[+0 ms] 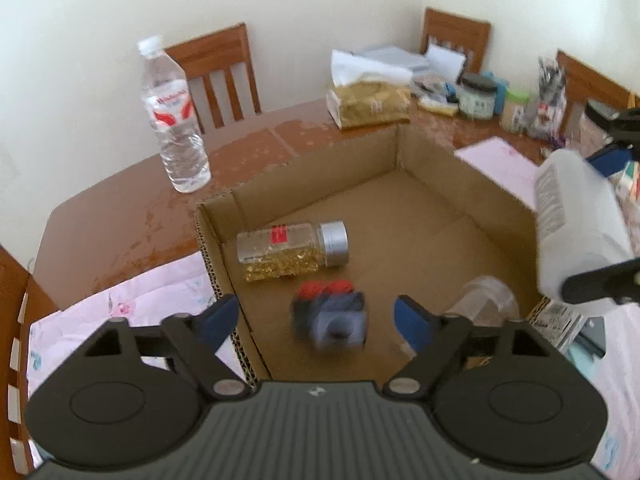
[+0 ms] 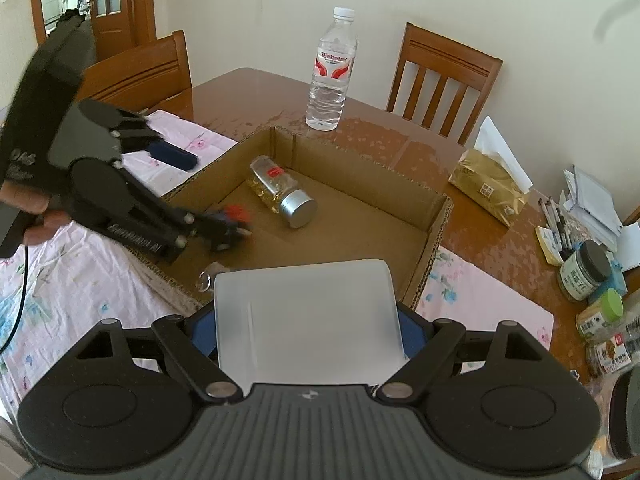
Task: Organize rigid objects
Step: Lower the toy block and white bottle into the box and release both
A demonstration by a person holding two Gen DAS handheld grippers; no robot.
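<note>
An open cardboard box [image 1: 460, 184] [image 2: 436, 216] lies on the table. Inside it a clear jar with a silver cap and gold contents [image 1: 292, 246] [image 2: 282, 192] lies on its side. A blurred dark toy with red parts [image 1: 330, 314] [image 2: 228, 224] is in the box, right below my open left gripper [image 1: 316, 316], which also shows in the right wrist view [image 2: 200, 196]. A clear cup [image 1: 486, 296] [image 2: 208, 278] lies at the box's near wall. My right gripper [image 2: 304, 332] is shut on a white plastic bottle [image 2: 306, 320] [image 1: 576, 224] over the box's near edge.
A water bottle [image 1: 172, 120] [image 2: 330, 72] stands beyond the box. A gold tissue pack [image 1: 368, 104] [image 2: 490, 184], jars, pens and papers [image 2: 584, 264] crowd the table's right side. A pink cloth [image 2: 484, 300] lies under the box. Wooden chairs [image 2: 444, 76] surround the table.
</note>
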